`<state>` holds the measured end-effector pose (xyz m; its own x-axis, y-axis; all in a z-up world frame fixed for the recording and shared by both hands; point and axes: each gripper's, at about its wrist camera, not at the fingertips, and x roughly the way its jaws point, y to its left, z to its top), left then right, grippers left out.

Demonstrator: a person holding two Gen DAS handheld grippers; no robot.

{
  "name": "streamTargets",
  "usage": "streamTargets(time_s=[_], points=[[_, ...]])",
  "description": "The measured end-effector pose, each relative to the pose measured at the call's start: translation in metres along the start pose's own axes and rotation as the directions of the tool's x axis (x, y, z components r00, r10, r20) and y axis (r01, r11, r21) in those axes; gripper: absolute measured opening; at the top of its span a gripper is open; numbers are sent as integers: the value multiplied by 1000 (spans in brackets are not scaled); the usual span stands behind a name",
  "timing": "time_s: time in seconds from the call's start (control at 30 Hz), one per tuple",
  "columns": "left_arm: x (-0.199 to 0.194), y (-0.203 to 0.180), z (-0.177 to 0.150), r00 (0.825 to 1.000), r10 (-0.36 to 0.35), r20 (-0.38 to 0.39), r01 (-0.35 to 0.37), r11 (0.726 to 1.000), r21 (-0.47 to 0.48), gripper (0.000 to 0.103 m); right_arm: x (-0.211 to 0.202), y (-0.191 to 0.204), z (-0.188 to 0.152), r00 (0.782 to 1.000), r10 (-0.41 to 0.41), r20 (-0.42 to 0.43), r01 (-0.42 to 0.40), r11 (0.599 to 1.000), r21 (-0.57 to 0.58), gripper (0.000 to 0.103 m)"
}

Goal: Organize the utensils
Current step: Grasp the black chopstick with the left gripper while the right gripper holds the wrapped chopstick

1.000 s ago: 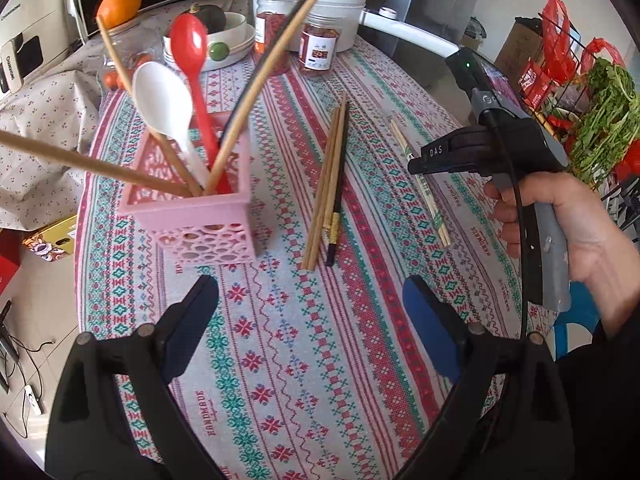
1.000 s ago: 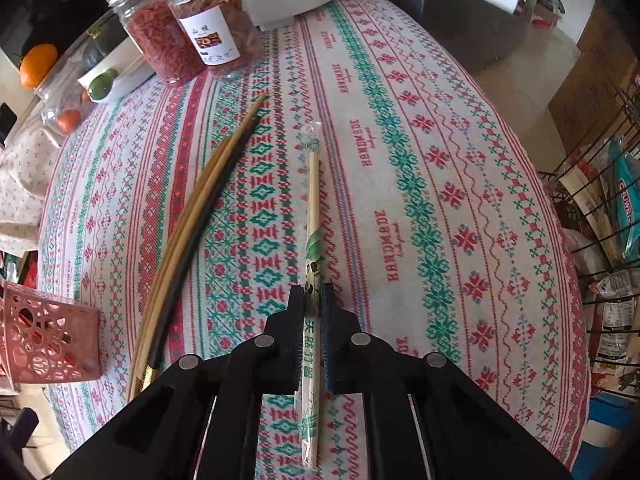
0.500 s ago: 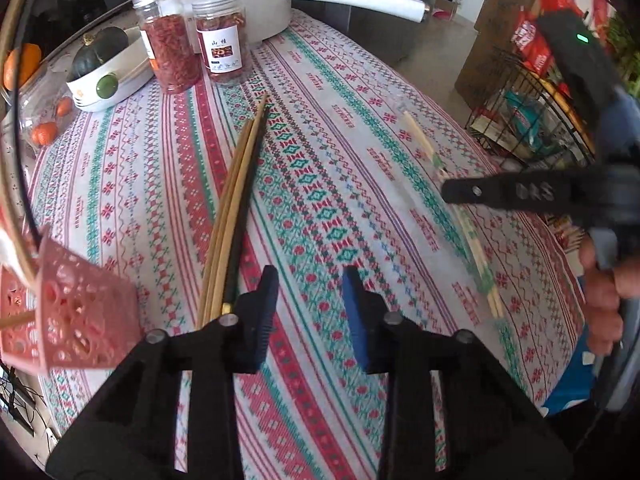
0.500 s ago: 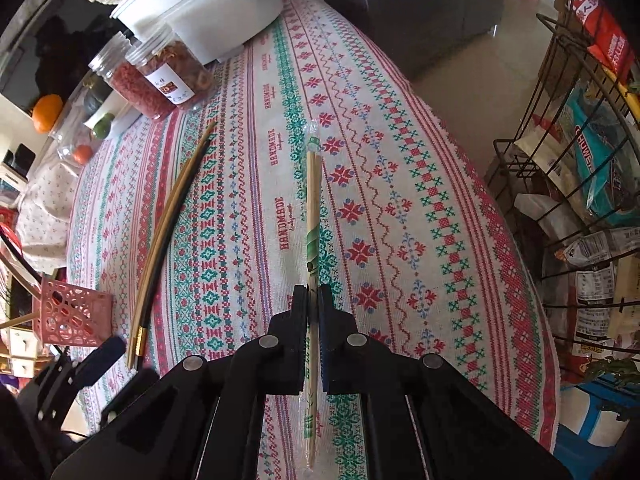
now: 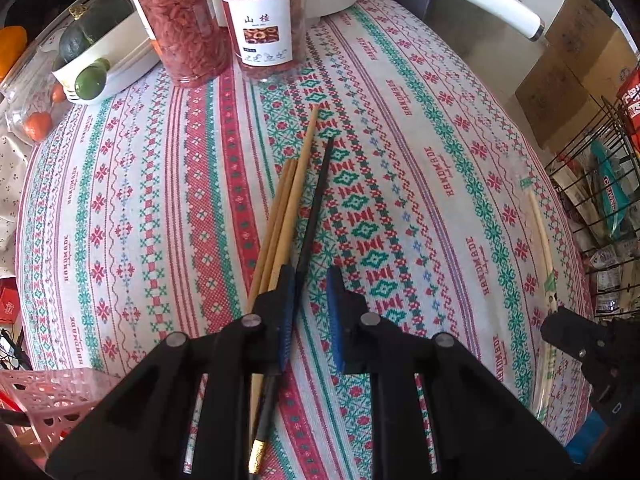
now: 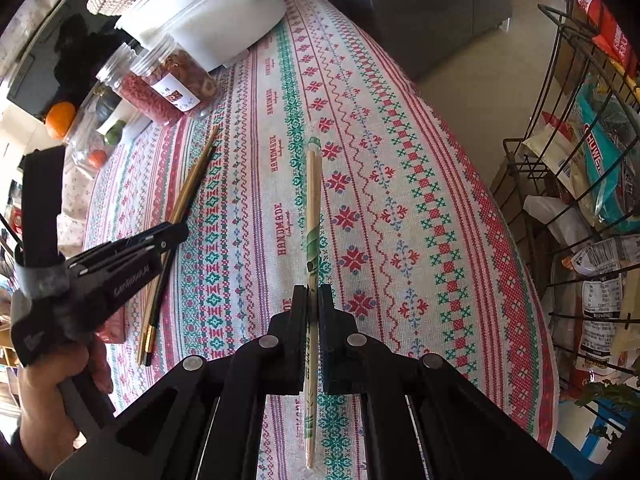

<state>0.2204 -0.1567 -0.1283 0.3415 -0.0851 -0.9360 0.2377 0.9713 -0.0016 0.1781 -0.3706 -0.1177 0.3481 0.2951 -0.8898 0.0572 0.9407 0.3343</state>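
Several wooden chopsticks (image 5: 289,196) and one black chopstick (image 5: 316,204) lie together on the patterned tablecloth. My left gripper (image 5: 310,280) is low over them, jaws narrowly open, with the black chopstick running between the jaws against the left finger. My right gripper (image 6: 314,300) is shut on a plastic-wrapped pair of chopsticks (image 6: 313,200) and holds it above the cloth; the pair also shows in the left wrist view (image 5: 540,228). A pink lattice utensil holder (image 5: 44,396) sits at the lower left.
Two jars of dried red fruit (image 5: 224,20) and a white bowl with green fruit (image 5: 100,56) stand at the table's far side. A wire rack of packaged goods (image 6: 592,200) stands beyond the table's right edge. A white pot (image 6: 208,20) is behind the jars.
My left gripper swung right from the pink holder, came down over the loose chopsticks and narrowed its jaws. My right gripper lifted the wrapped chopsticks off the cloth.
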Motion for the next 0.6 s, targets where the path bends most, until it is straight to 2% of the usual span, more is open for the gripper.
streamTargets(time_s=[0.13, 0.27, 0.33, 0.37, 0.43, 0.6], points=[[11, 2, 13, 1000, 2, -24, -2, 1000, -11, 18, 0, 0, 0, 1000, 10, 2, -10, 1000, -2, 5], [15, -2, 18, 999, 25, -30, -24, 999, 26, 18, -2, 2, 0, 1000, 14, 9, -14, 1000, -7, 5], [19, -8, 23, 999, 36, -36, -35, 998, 50, 14, -2, 2, 1, 1000, 12, 13, -12, 1000, -6, 5], [19, -11, 23, 999, 33, -40, -30, 998, 63, 9, -2, 2, 1, 1000, 9, 14, -9, 1000, -4, 5], [16, -18, 20, 998, 52, -38, -49, 996, 75, 8, -2, 2, 1, 1000, 5, 16, -5, 1000, -1, 5], [-12, -26, -3, 999, -2, 47, -3, 994, 108, 7, -11, 3, -1, 999, 1, 42, -1, 1000, -1, 4]])
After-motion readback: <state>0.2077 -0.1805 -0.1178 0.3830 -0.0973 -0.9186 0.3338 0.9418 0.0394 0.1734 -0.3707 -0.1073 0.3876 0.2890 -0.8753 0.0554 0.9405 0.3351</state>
